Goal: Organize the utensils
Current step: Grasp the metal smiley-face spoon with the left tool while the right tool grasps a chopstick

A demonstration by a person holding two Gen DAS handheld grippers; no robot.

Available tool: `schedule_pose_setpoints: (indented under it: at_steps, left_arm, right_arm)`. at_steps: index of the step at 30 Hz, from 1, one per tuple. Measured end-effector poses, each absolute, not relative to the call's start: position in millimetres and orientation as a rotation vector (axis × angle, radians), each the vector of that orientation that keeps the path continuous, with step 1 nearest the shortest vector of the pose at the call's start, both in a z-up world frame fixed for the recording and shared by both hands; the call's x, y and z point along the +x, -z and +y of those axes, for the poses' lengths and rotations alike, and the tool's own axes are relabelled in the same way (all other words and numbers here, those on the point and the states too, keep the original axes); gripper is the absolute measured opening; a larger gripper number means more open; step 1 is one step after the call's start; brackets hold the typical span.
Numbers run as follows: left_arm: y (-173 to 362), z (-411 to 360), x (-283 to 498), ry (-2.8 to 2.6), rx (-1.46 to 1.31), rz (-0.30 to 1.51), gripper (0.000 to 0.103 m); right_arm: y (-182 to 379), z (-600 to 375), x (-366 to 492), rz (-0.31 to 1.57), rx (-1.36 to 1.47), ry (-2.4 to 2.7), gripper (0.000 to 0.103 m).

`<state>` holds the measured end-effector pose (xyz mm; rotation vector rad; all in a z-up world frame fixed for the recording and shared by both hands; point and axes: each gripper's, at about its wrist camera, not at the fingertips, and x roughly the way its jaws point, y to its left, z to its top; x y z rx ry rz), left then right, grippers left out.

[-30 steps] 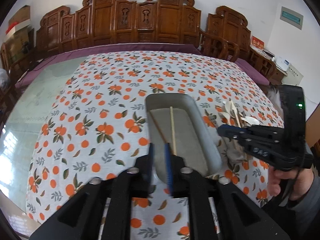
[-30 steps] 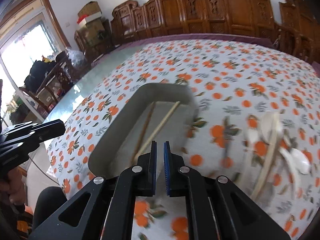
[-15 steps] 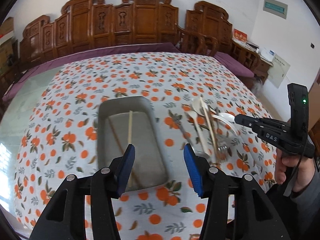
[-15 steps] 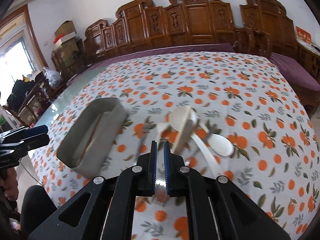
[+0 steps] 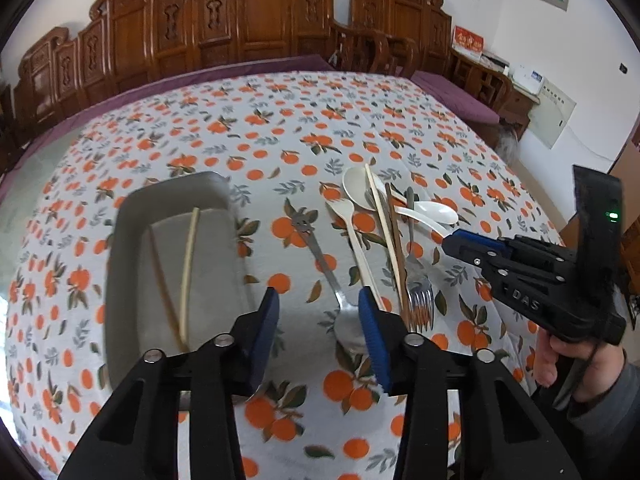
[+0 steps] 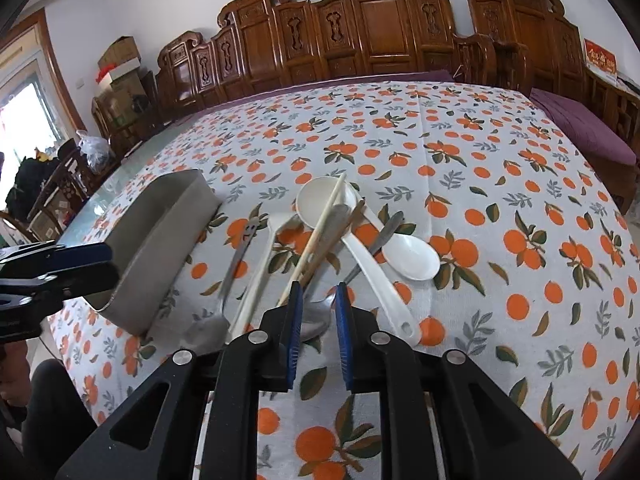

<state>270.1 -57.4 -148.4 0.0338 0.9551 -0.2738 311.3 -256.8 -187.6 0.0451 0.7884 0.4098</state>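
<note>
Utensils (image 6: 320,240) lay heaped on the worktop just ahead of my right fingers (image 6: 316,304), which were opening, empty. My left fingers (image 5: 318,312) were closing on nothing. Only two chopsticks (image 5: 188,264) lay in the tray (image 5: 128,264); most remained.

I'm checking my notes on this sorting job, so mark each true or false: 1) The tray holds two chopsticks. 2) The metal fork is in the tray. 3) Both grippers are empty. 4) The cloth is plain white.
1) True: two chopsticks lie in the tray.
2) False: the fork lies on the cloth, in the pile beside the tray.
3) True: left gripper, jaws closing, and right gripper, jaws opening, grip nothing.
4) False: the cloth has an orange-fruit print.
</note>
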Motion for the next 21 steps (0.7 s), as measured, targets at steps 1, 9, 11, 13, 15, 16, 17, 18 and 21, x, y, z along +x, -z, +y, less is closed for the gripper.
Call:
schedule_pose_setpoints:
  at_steps: [1,9,11,13,15,16,17,18,21]
  left_arm:
    - [152,-61,275,0.275,0.04,0.965,0.035]
    - [187,-94,306,0.254,0.09,1.071,0.022]
    - [195,-98,312,0.236,0.104,1.098,0.02]
    - [204,-102,318,0.214,0.119,1.125,0.018]
    - [212,-104,322,0.193,0.135,1.152,0.018]
    - [214,-105,324,0.182,0.143,1.16,0.018]
    - [216,-105,326,0.17,0.147,1.169,0.018]
    - [218,-104,327,0.167,0.14,1.18,0.018]
    - [218,-101,330,0.164,0.123,1.186,0.018]
  right_arm:
    - [187,-258,312,0.787,0.046,-0.412,0.022]
    - [185,-267,317,0.783,0.077,-0.422,0.022]
    - [183,-267,316,0.781,0.077,-0.424,0.022]
    - [182,-267,316,0.778,0.082,-0.427,0.022]
    - [181,-269,317,0.777,0.091,-0.427,0.022]
    - [181,-269,317,0.776,0.093,-0.427,0.022]
    - [181,-270,318,0.777,0.096,-0.425,0.023]
    - [181,-270,318,0.778,0.098,-0.423,0.023]
    - [181,-269,319,0.777,0.095,-0.427,0.023]
